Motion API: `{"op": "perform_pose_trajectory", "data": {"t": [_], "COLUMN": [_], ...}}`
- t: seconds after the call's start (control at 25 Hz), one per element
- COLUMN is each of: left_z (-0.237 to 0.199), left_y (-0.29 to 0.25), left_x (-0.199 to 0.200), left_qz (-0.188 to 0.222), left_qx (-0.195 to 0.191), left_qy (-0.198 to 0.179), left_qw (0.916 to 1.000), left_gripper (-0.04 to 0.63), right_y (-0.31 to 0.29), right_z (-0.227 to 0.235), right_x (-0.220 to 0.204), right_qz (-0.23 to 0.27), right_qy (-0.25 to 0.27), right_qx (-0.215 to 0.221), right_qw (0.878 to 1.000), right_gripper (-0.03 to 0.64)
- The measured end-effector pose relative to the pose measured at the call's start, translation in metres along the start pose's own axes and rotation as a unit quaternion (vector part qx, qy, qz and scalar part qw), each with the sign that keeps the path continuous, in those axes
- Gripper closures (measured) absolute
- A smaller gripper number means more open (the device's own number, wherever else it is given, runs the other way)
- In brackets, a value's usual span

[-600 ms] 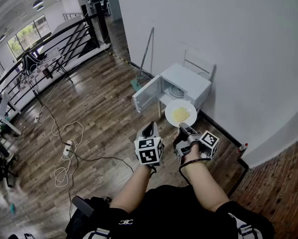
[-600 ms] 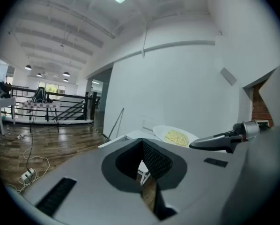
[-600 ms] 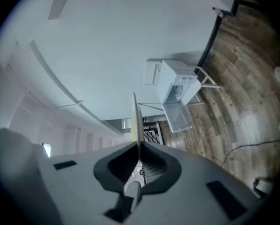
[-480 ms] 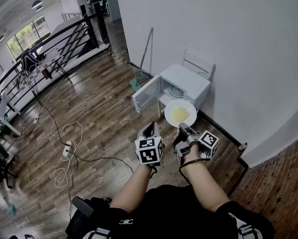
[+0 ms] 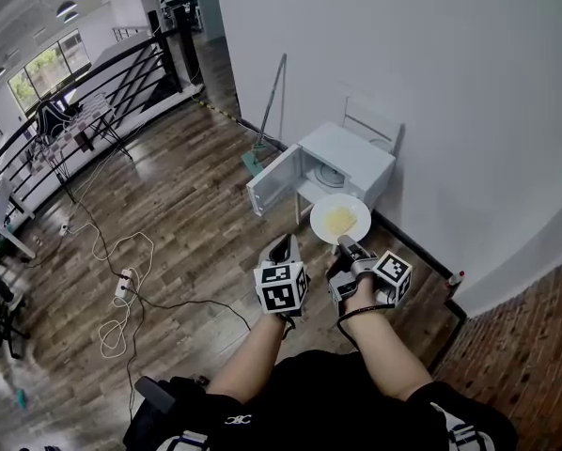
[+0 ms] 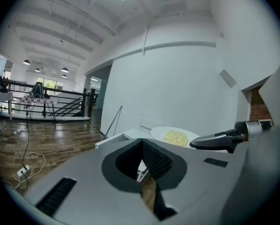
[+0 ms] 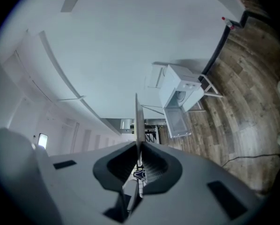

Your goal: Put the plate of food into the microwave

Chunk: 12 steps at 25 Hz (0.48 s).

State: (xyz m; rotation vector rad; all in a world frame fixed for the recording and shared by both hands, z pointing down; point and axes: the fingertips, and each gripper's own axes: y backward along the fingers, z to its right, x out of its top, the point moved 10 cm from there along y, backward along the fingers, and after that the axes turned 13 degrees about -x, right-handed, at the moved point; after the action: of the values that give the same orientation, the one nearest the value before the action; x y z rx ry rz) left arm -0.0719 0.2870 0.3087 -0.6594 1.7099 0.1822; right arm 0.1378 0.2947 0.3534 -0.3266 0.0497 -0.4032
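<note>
- Checked against half a second back: barely any shift. Right gripper clenched on near rim of plate, held level just ahead of it, noodles on top.
- Left gripper closed on nothing, close beside the right.
- Judged: mid-carry. Microwave beyond the plate, door swung open ahead of left gripper; insertion not yet begun.
- Wooden floor below; white wall past both grippers; railing and loose cables far off to the left.

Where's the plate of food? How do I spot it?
Follow the big white wall to the white microwave with its door open. Just in front of it, the right gripper holds a round white plate, the only thing carrying yellow noodles.
</note>
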Motion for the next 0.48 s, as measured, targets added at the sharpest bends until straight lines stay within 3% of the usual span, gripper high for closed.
{"op": "perform_pose_trajectory", "data": {"t": [0.48], "left_z": [-0.022], "left_y": [-0.016], "left_x": [-0.010], "left_qz": [-0.017], "left_qx": [-0.003], "left_qy": [0.016], "left_qw": [0.9997], "left_gripper": [0.597], "right_y": [-0.019], "right_z": [0.005], "right_x": [0.003], "right_qz": [-0.010], "right_qy": [0.003], "right_qx": [-0.006], "right_qw": [1.000], "right_gripper": [0.586]}}
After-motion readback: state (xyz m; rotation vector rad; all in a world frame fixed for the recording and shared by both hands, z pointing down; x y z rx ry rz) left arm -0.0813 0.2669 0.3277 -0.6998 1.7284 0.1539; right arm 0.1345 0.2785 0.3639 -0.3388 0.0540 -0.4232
